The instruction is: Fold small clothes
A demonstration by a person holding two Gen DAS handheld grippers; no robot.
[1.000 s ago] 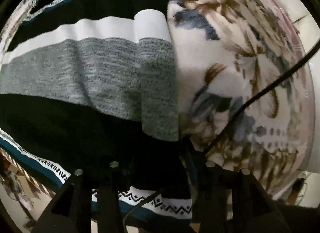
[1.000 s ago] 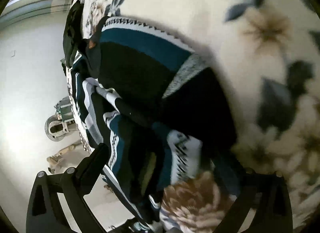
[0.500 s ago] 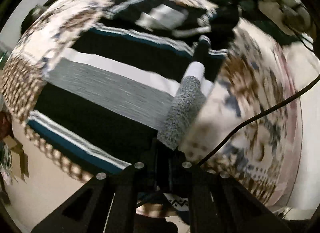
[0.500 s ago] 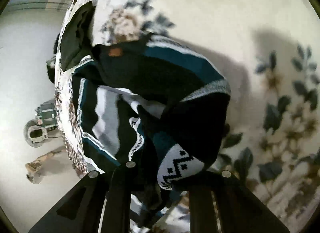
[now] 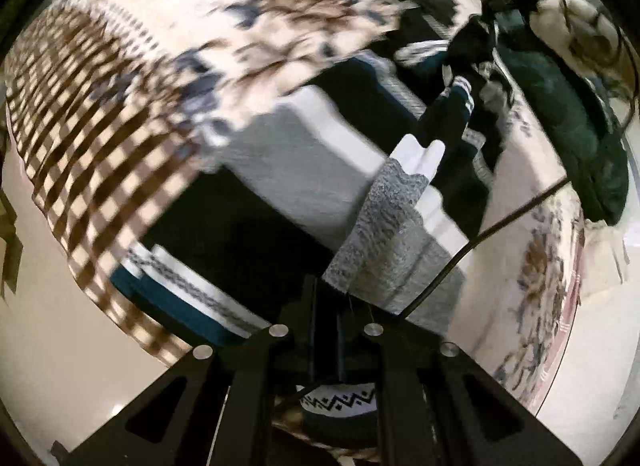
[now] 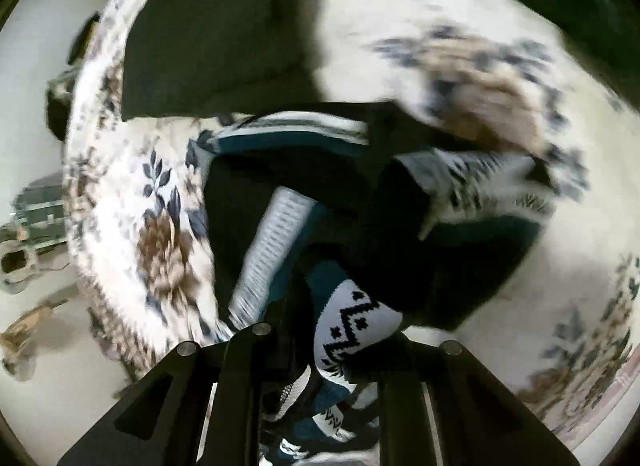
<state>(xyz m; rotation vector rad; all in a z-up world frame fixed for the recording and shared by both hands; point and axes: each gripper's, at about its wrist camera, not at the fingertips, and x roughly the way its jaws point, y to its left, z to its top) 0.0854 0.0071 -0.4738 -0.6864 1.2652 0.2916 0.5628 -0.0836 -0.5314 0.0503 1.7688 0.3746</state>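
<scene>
A striped knit sweater (image 5: 304, 169) in black, grey, white and teal lies on a floral bedspread (image 5: 168, 37). My left gripper (image 5: 326, 330) is shut on the sweater's grey and black side edge and lifts it off the bed. The other gripper (image 5: 468, 45) shows far off in this view, holding the sweater's other end. In the right wrist view my right gripper (image 6: 316, 350) is shut on a teal and white zigzag-patterned edge of the sweater (image 6: 352, 318), raised above the bedspread (image 6: 160, 234).
A dark green garment (image 5: 576, 137) lies at the right of the bed. A black garment (image 6: 208, 37) lies at the bed's far end. A black cable (image 5: 500, 225) crosses the left wrist view. Pale floor (image 6: 48, 378) lies beside the bed, with a small wheeled object (image 6: 24, 234) on it.
Both grippers closed on the sweater and rose with it. The fabric now hangs stretched between them, and both views have pulled back from the bed.
</scene>
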